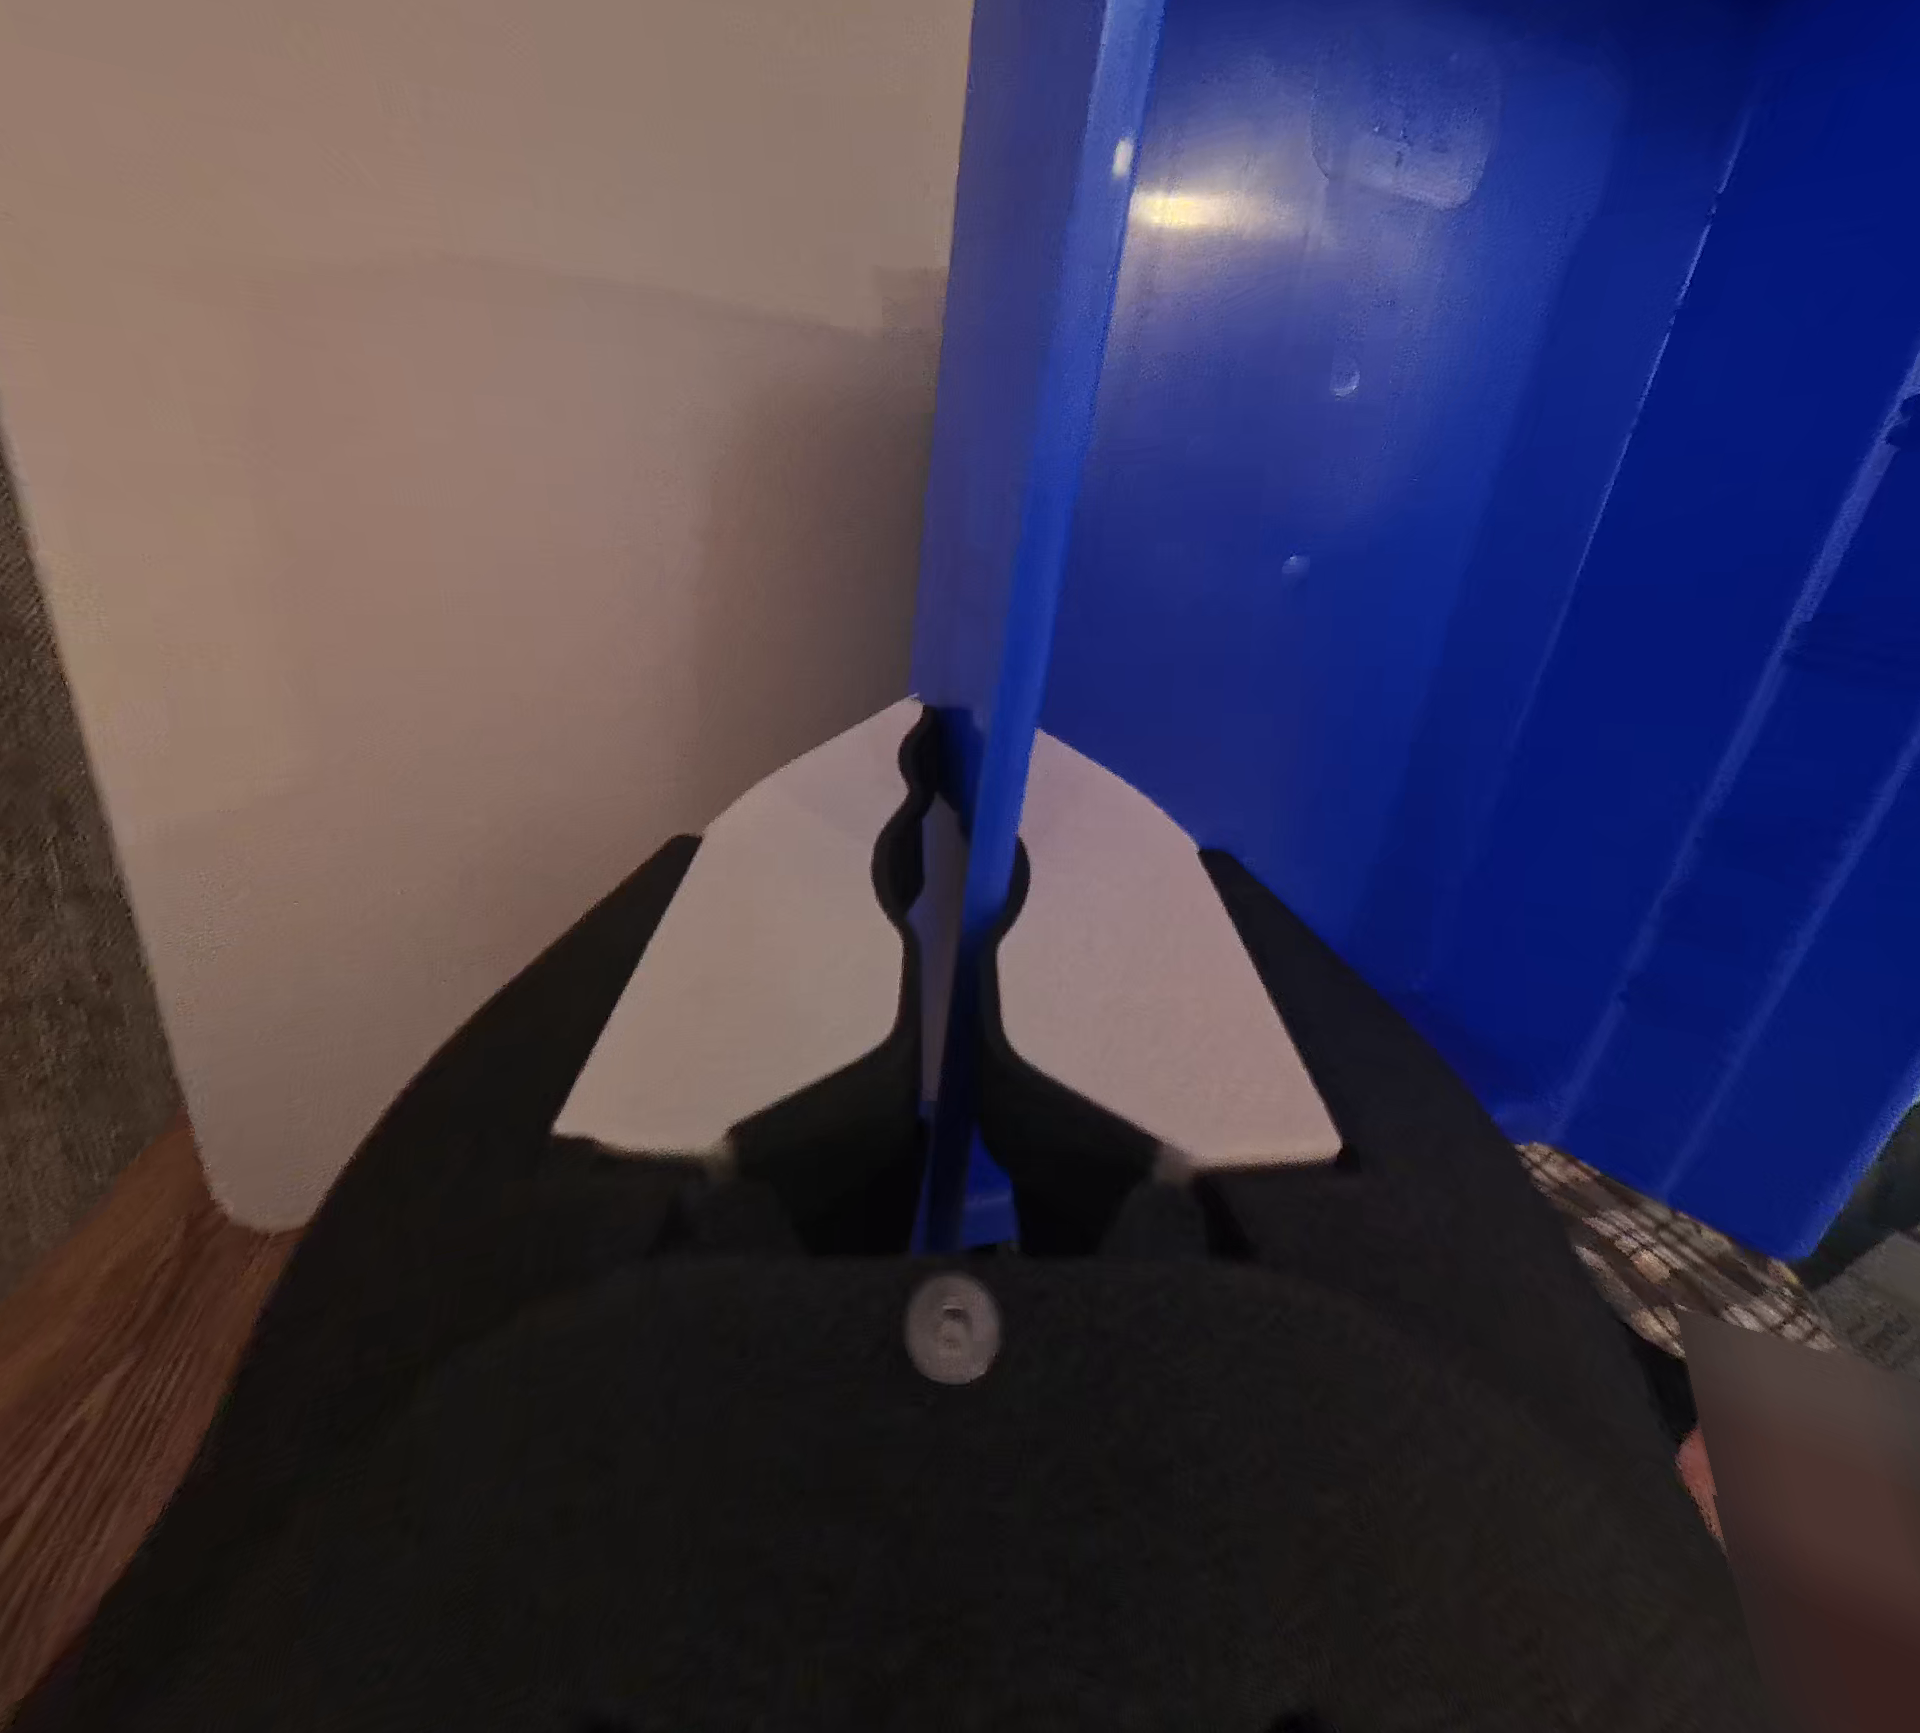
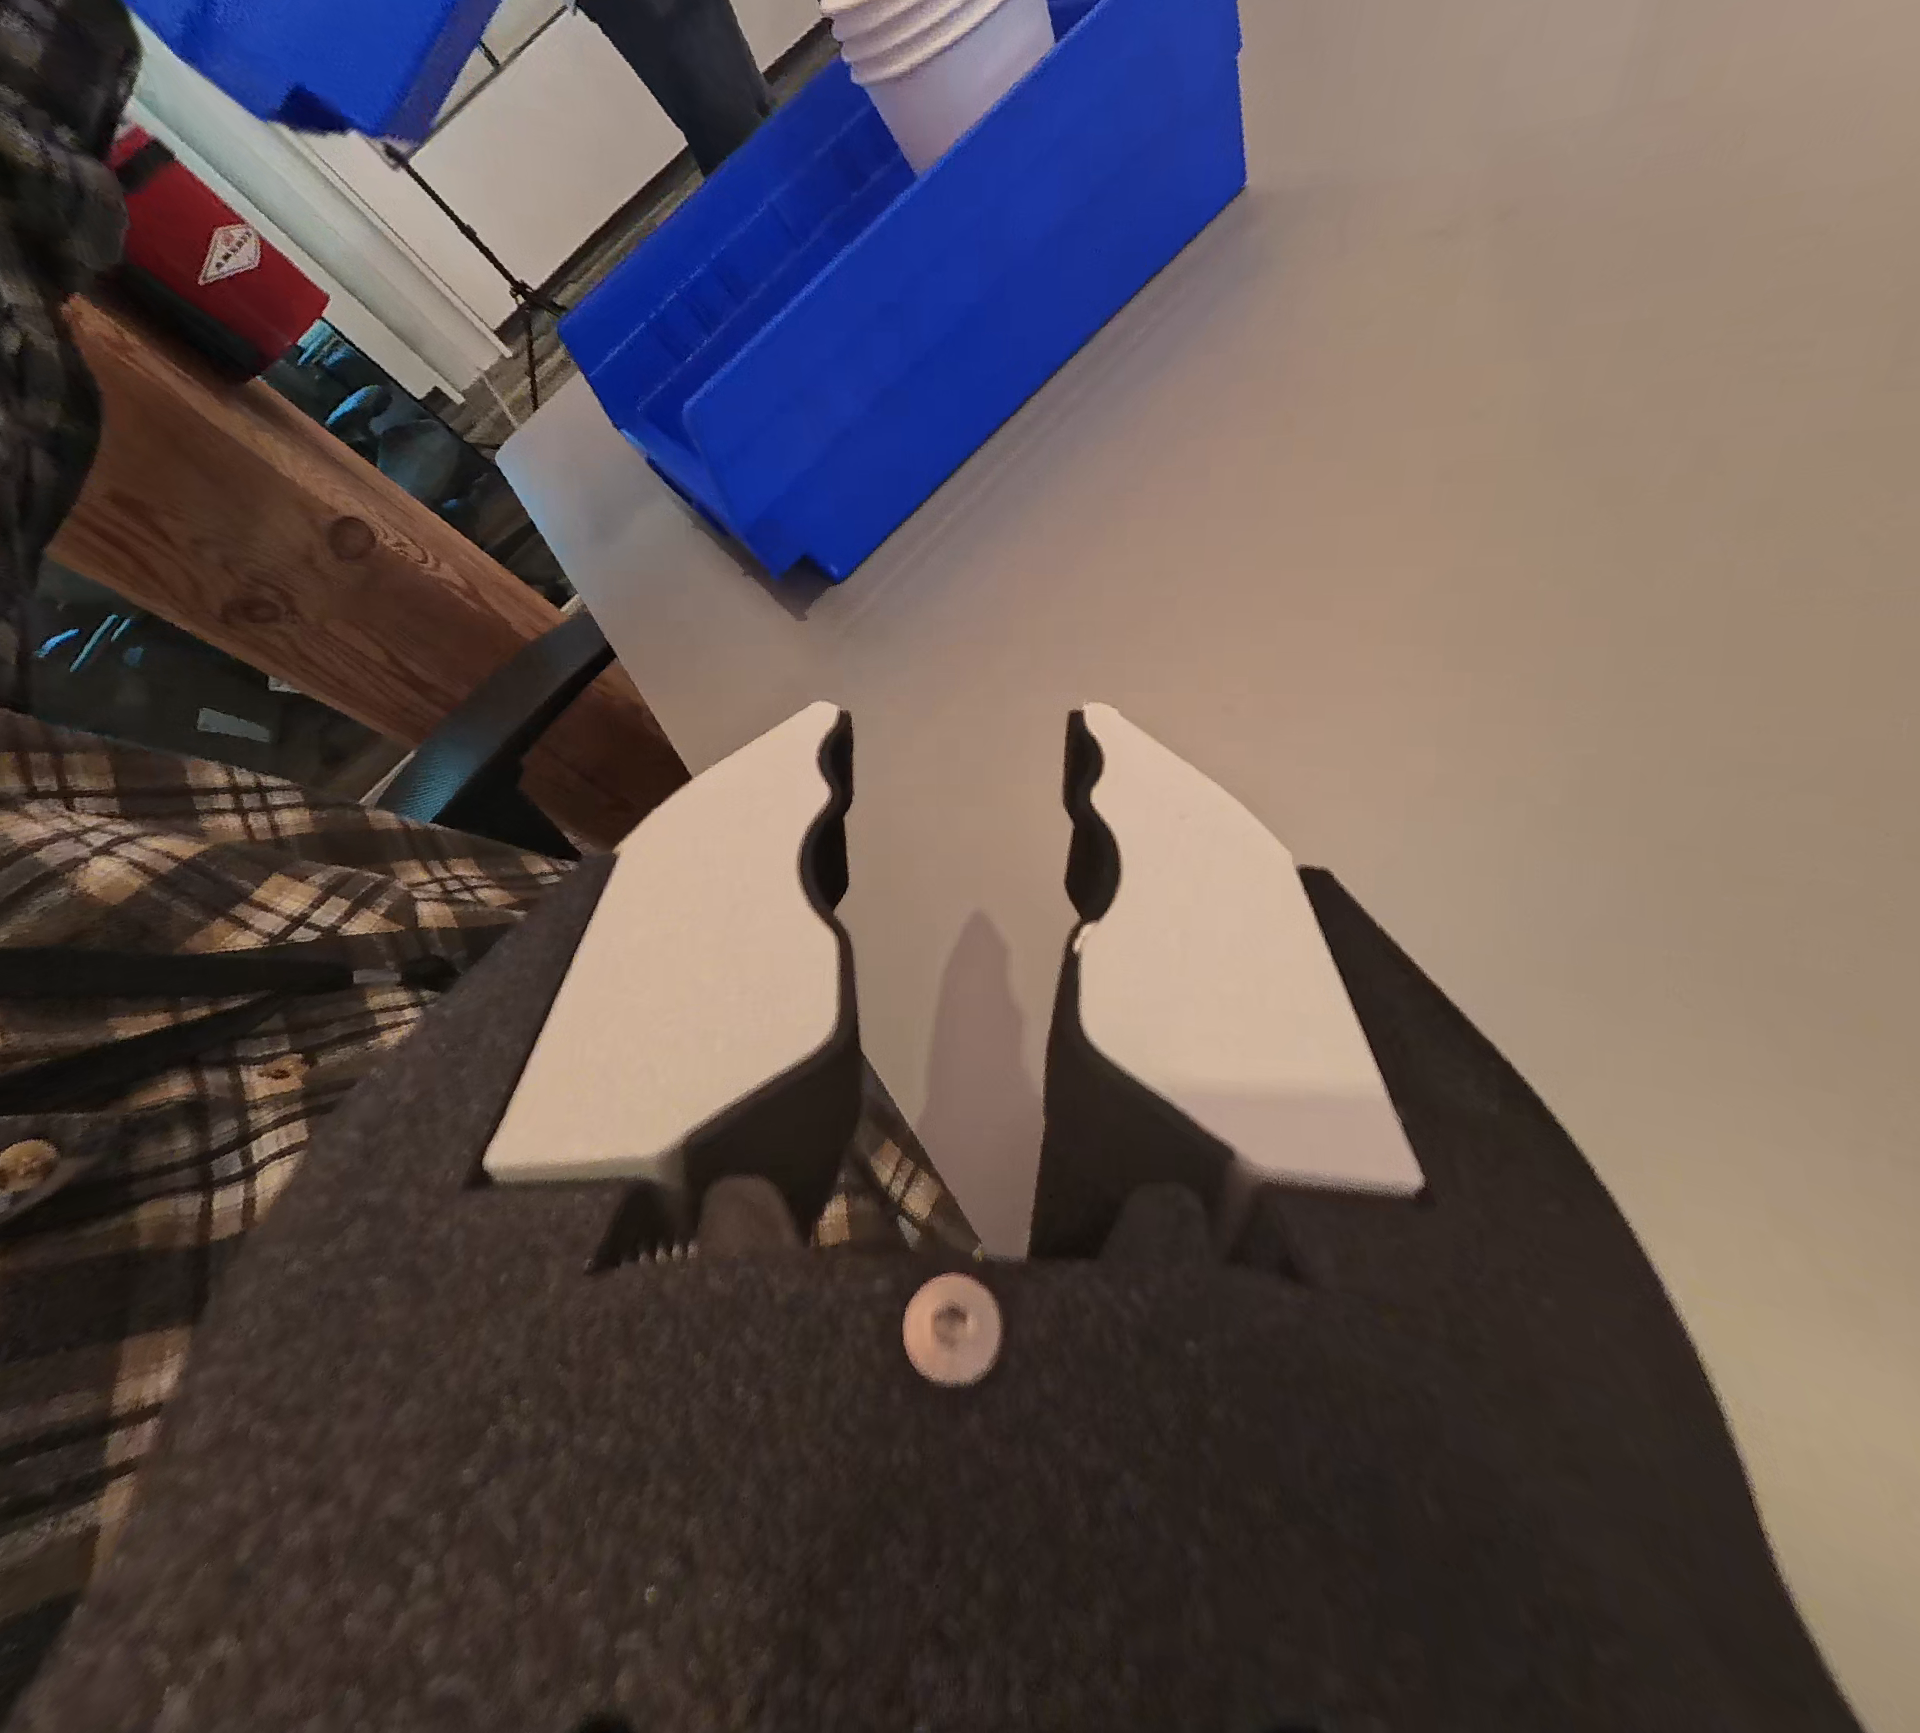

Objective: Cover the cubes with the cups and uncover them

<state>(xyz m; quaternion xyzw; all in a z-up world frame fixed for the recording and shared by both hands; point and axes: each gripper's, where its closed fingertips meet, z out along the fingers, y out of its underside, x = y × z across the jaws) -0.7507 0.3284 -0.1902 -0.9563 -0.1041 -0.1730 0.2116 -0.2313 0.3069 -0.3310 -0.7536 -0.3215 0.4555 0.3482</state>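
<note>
The left tongs are clenched on the thin wall of a blue bin. The bin is lifted up and tipped, so its smooth inside faces the camera. In the right wrist view it hangs high at the top left. Behind it is a pale wall. The right tongs are released, with a gap between the two fingers, and they grip nothing. They hang just over the grey bench. Farther along the bench sits a second bin, also blue. A stack of white cups stands upright inside it, near its far end. No cubes can be seen. A plaid sleeve is at the left. A person stands far back.
</note>
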